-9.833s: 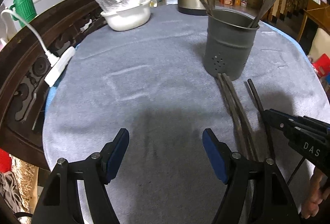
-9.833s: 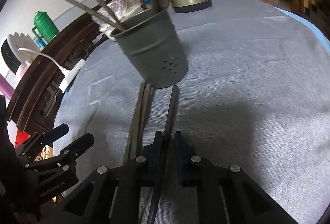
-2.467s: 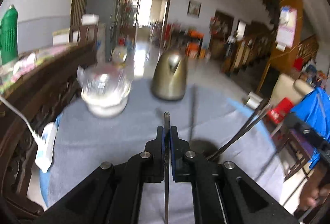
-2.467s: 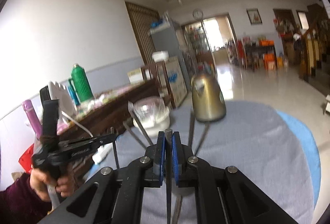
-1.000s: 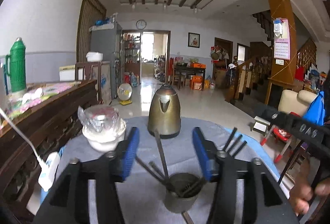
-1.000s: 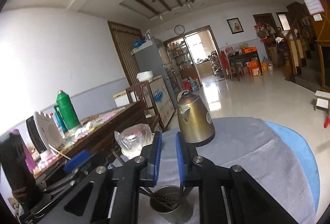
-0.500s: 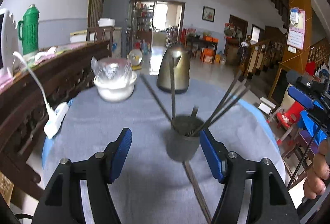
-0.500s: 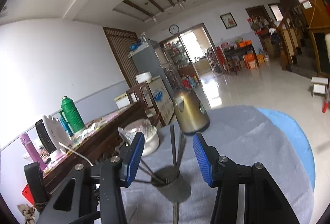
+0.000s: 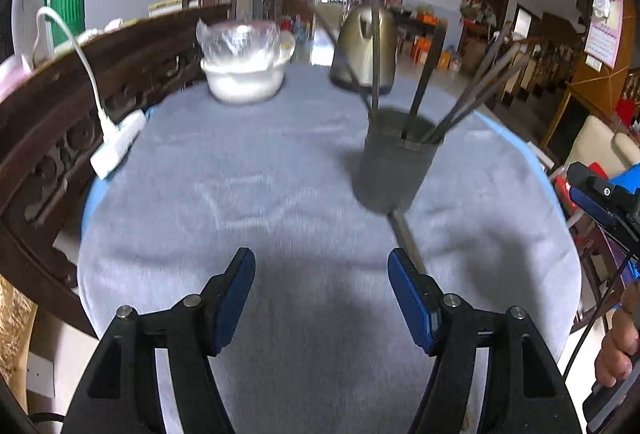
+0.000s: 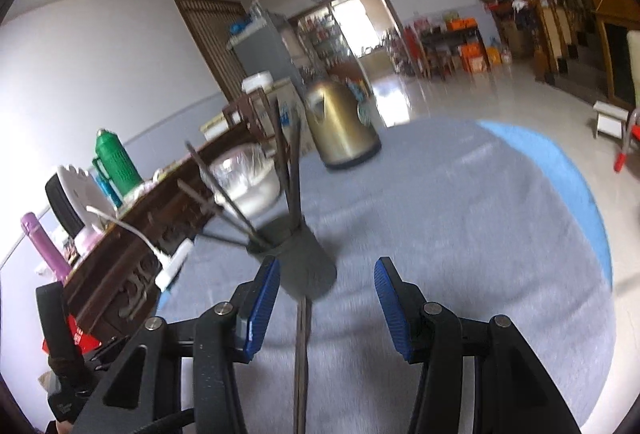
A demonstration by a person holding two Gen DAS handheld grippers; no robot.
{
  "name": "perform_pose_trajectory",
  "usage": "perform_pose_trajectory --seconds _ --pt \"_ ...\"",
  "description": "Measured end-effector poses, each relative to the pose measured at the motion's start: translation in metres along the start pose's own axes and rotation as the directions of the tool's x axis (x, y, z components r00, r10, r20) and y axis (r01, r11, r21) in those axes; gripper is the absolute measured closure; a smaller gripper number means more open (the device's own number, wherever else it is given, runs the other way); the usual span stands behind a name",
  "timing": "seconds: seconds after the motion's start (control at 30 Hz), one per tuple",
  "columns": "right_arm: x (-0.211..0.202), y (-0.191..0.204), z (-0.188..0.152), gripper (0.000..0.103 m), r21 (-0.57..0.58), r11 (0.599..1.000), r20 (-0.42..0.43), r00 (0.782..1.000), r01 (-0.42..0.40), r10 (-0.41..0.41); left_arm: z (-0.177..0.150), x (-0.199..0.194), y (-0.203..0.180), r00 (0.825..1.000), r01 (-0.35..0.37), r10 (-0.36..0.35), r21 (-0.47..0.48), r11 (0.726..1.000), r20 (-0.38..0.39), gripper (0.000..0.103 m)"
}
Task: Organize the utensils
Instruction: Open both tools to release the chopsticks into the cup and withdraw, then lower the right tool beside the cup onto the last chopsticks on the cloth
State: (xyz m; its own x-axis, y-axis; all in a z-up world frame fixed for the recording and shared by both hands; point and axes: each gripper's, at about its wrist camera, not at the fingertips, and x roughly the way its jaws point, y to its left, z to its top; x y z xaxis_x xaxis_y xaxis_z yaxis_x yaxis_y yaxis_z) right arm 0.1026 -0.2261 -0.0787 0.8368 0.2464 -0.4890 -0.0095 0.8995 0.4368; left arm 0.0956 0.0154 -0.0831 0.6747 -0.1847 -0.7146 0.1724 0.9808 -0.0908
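A grey metal utensil cup (image 9: pixel 394 162) stands on the grey tablecloth (image 9: pixel 248 194) and holds several dark chopsticks (image 9: pixel 424 82). Dark chopsticks (image 9: pixel 406 238) lie flat on the cloth in front of the cup, reaching toward me. My left gripper (image 9: pixel 322 294) is open and empty, low over the cloth, short of the cup. In the right wrist view the cup (image 10: pixel 298 260) is just beyond my open, empty right gripper (image 10: pixel 324 302), and the lying chopsticks (image 10: pixel 301 354) run between its fingers. The right gripper also shows in the left wrist view (image 9: pixel 600 194).
A brass kettle (image 9: pixel 366 46) and a white bowl covered in plastic (image 9: pixel 244 68) stand at the table's far side. A white power strip with cable (image 9: pixel 116 142) lies at the left edge by the dark carved wooden bench back (image 9: pixel 60 122).
Both grippers held chopsticks upright over the cup, then opened and dropped them in. Both have since lowered toward the table, with the cup and lying chopsticks now closer.
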Motion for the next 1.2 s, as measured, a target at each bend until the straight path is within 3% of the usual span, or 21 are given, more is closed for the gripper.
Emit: perform_pose_trajectory --seconds 0.07,0.17,0.23,0.4,0.63,0.9,1.2 --pt "0.008 -0.003 -0.009 0.051 -0.003 1.0 -0.048 0.999 0.005 -0.005 -0.004 0.007 -0.001 1.0 0.008 -0.008 -0.003 1.0 -0.03 0.033" --pt "0.028 -0.005 -0.019 0.064 0.012 1.0 -0.151 0.988 -0.029 0.03 -0.01 0.015 -0.006 0.998 0.011 -0.01 0.009 1.0 -0.059 0.033" --pt "0.042 -0.004 -0.025 0.066 0.01 0.999 -0.208 0.977 -0.037 0.038 -0.013 0.018 -0.007 0.997 0.012 -0.011 0.012 1.0 -0.071 0.033" --pt "0.062 0.005 -0.039 0.067 -0.017 0.998 -0.288 0.956 -0.055 0.048 -0.017 0.026 -0.003 0.994 0.003 -0.003 0.003 1.0 -0.107 0.033" --pt "0.1 0.019 -0.051 0.079 -0.096 0.994 -0.378 0.926 -0.056 0.016 -0.022 0.037 0.011 0.989 -0.016 0.012 -0.025 1.0 -0.147 0.033" --pt "0.131 0.028 -0.059 0.081 -0.141 0.989 -0.43 0.903 -0.039 -0.026 -0.024 0.044 0.023 0.985 -0.014 0.003 -0.063 0.998 -0.172 0.033" --pt "0.137 0.04 -0.062 0.082 -0.19 0.981 -0.435 0.899 -0.035 -0.052 -0.023 0.047 0.026 0.985 -0.001 -0.013 -0.08 0.997 -0.174 0.033"
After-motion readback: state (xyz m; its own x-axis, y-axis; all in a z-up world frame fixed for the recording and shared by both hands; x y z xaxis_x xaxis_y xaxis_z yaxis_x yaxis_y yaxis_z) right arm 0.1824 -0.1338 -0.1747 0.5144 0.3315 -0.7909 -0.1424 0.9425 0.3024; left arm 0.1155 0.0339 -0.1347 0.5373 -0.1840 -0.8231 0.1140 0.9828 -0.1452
